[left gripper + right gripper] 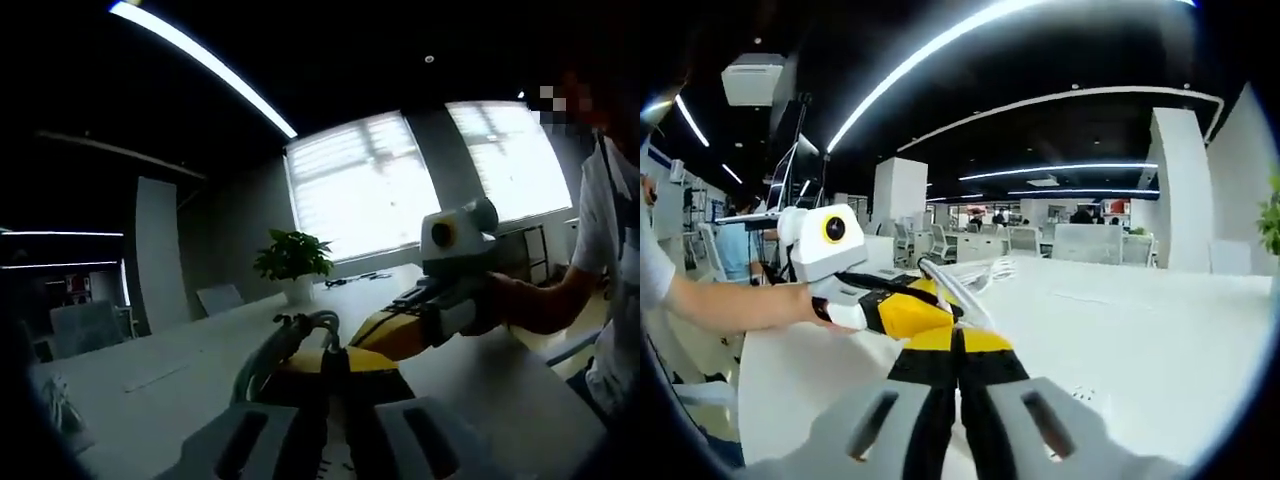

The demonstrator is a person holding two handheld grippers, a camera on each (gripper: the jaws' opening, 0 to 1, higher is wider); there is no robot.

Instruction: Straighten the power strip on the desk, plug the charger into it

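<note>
A white cable (pixel 285 335) loops up off the white desk (pixel 180 370) and comes down at my left gripper (pixel 335 360), whose yellow-and-black jaws stand closed on it. My right gripper (pixel 368 330) reaches in from the right, held by a person's hand, and its tip meets the same spot. In the right gripper view the white cable (pixel 950 285) runs from a bundle farther back on the desk (pixel 1140 330) down to my right gripper (pixel 962 340), which is also shut on it. The left gripper (pixel 945 308) comes in from the left and touches the cable there. The power strip and charger are hidden.
A potted plant (pixel 293 258) stands at the desk's far side before bright windows, with small items (pixel 350 280) beside it. Office chairs (pixel 85 325) and more chairs (pixel 1080 243) line the desk. The person's forearm (pixel 730 300) stretches along the desk's left edge.
</note>
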